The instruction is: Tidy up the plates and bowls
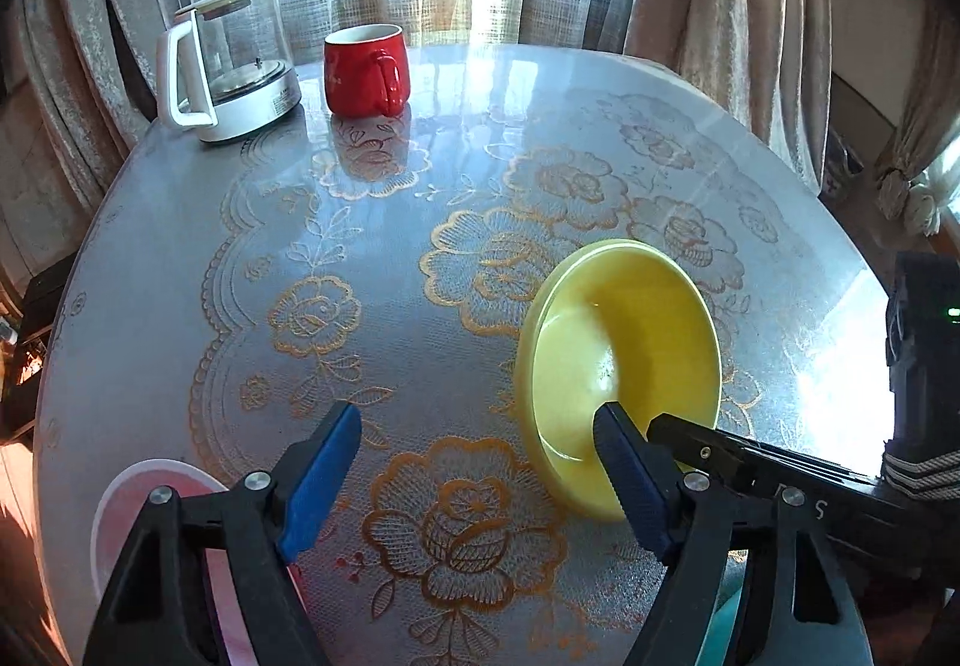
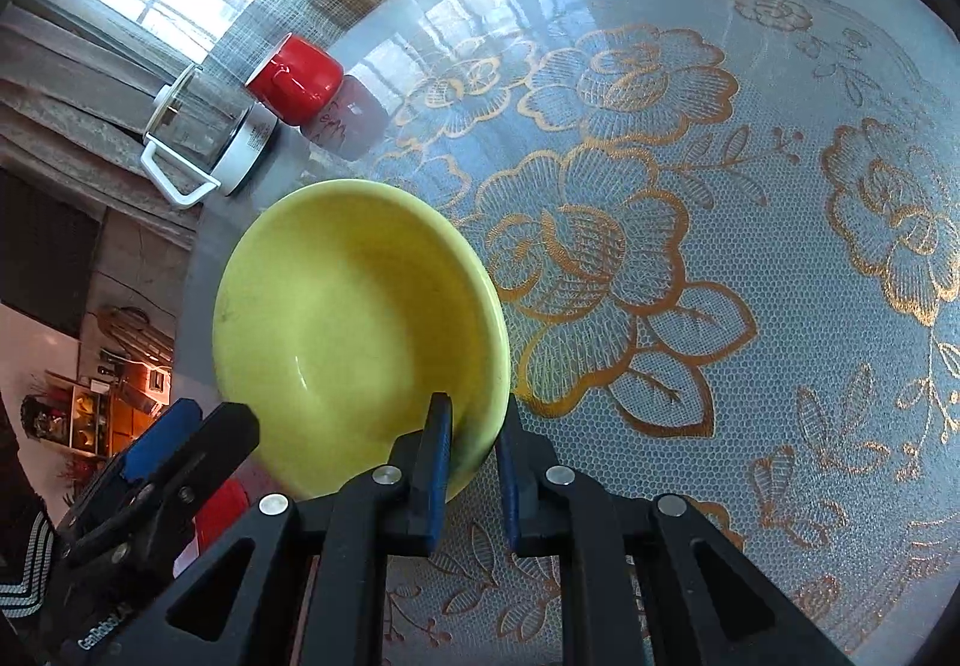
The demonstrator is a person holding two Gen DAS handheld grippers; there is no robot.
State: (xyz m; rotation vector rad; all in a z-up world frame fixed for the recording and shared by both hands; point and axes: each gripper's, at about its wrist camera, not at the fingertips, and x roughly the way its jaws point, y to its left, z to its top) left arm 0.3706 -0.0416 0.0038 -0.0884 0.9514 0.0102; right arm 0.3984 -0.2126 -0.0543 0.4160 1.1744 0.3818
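A yellow bowl [image 1: 624, 360] is held tilted on its edge above the round table; it also shows in the right wrist view [image 2: 354, 330]. My right gripper [image 2: 474, 438] is shut on the bowl's rim, one finger inside and one outside. In the left wrist view the right gripper [image 1: 684, 441] reaches in from the right to the bowl's lower rim. My left gripper [image 1: 480, 444] is open and empty, just left of the bowl above the table. A pink plate [image 1: 129, 498] lies at the near left, partly hidden behind my left finger.
A red mug [image 1: 366, 69] and a glass kettle with a white handle [image 1: 231, 60] stand at the table's far left edge. The table [image 1: 180, 246] has a glossy floral lace cover. Curtains hang behind. A teal object [image 1: 720, 630] peeks out at the bottom right.
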